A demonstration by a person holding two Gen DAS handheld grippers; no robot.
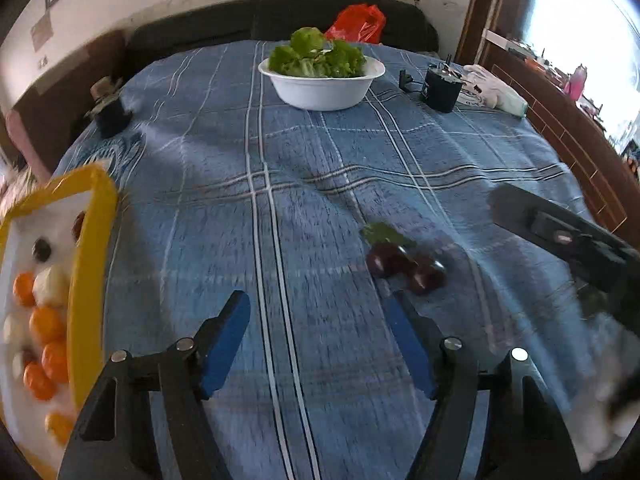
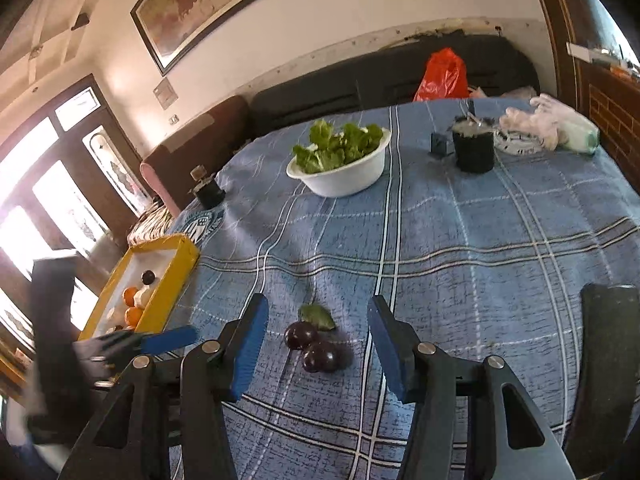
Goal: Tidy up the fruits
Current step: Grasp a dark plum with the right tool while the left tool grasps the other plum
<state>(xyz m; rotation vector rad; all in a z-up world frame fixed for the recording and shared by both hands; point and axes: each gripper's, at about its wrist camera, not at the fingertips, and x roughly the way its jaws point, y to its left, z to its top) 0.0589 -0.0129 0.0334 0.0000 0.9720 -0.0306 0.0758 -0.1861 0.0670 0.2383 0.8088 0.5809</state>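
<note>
Plums (image 2: 312,346), two dark purple ones with a green leaf (image 2: 318,317) touching them, are lying on the blue checked cloth (image 2: 460,240) of the desk. In the right wrist view they are sitting between the two blue pads of the right tool (image 2: 318,344), a little toward 12 o'clock from the middle; the tool is standing wide open and is not touching them. In the left wrist view the plums (image 1: 404,264) are appearing blurred at 1 o'clock from the left tool (image 1: 316,340), which is also spread open and holding nothing.

At 9 o'clock of the plums, near the desk edge, a yellow-rimmed tray (image 2: 182,258) is holding oranges (image 2: 134,314), white round pieces and one dark fruit. Toward 12 o'clock, well apart, a white bowl (image 2: 344,182) with green lettuce is standing. At 1 o'clock a black cup (image 2: 474,152) is standing, and beyond the desk a red bag (image 2: 442,76) is lying on a dark sofa.
</note>
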